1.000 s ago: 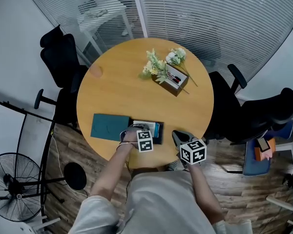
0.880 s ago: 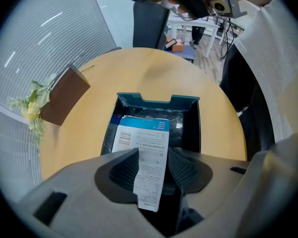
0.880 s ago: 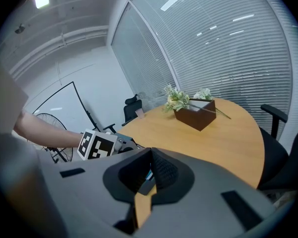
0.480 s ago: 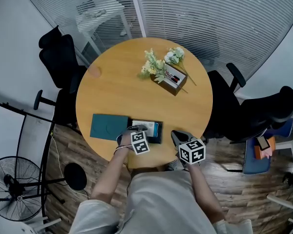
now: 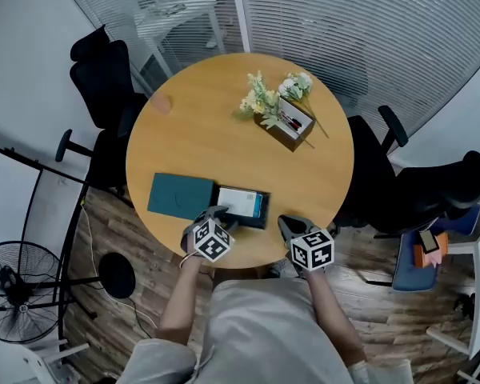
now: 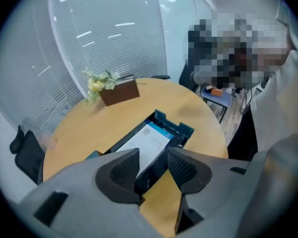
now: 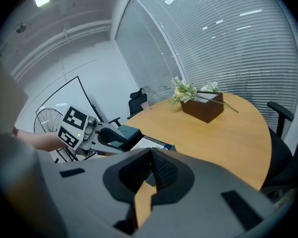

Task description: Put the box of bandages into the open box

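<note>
- As seen from above, a round wooden table [image 5: 224,142], carrying the task's things close to the person's edge, probably to keep them within easy reach of both grippers.
- Just beside the open box, on its left: a teal lid [image 5: 181,195], laid flat, apparently put aside to keep the opening free.
- Next, the open box [image 5: 240,223] itself, dark with teal walls [image 6: 181,128], standing mouth up near the table edge.
- Far across the table, well apart from the work: a brown wooden box with flowers [image 5: 290,126]; judged to play no part in the task.
- Inside the open box, lying flat with the white and blue face up: the box of bandages [image 5: 242,202], filling most of the inside [image 6: 148,143]. Main step therefore judged as done.
- Left gripper [image 5: 218,214]: jaws apart with nothing gripped, only the near end of the open box visible through the gap [image 6: 153,162]. Held low at the near end of that box, most likely opened there to let the load go.
- Right gripper [image 5: 290,224]: jaws pressed together and empty [image 7: 151,170]. Held at the table edge, to the right of the open box and apart from it, seemingly idle and kept out of the way.
</note>
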Demonstrator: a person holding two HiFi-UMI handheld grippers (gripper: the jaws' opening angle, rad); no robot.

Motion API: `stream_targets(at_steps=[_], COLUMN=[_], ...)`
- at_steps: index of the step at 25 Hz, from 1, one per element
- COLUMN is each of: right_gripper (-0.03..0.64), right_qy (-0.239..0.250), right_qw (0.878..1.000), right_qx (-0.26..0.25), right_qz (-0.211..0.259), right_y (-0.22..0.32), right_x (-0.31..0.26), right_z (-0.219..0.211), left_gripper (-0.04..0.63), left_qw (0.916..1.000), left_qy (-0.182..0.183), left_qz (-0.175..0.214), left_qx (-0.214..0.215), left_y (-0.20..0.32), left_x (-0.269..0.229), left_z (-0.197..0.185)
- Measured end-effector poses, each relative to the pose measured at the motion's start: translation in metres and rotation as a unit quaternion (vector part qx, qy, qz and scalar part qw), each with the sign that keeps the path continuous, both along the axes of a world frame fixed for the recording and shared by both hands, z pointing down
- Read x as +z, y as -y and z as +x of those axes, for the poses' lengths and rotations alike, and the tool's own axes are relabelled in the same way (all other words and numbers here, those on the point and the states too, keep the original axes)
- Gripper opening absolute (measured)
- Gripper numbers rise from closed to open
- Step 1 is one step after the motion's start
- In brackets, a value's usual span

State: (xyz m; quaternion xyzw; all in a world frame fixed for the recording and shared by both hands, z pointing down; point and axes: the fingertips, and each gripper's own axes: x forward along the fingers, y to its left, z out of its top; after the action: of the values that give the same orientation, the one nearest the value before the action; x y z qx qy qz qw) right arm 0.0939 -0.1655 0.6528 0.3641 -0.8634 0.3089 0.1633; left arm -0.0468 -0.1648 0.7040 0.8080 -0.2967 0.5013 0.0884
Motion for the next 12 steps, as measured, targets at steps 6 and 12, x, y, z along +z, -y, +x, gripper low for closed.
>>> stream_targets(at_steps=[6, 12], right_gripper=[-0.003, -0.003], right_qy=[-0.007, -0.005], right_qw=[1.000, 0.998], right_qx=[-0.031, -0.058], right_qz=[-0.002, -0.003], right_y=[-0.010, -0.019], right_x=[0.003, 0.005], right_z=[-0.015, -0.034], left_gripper=[0.172, 0.171], left_qw=[0.9957, 0.9790], left_qy=[-0.063, -0.140], left_qz=[0.015, 0.036], left_qx=[-0.067, -0.143], left_y=[-0.013, -0.020], left_x=[-0.026, -0.046], left_z=[-0.006, -0.016])
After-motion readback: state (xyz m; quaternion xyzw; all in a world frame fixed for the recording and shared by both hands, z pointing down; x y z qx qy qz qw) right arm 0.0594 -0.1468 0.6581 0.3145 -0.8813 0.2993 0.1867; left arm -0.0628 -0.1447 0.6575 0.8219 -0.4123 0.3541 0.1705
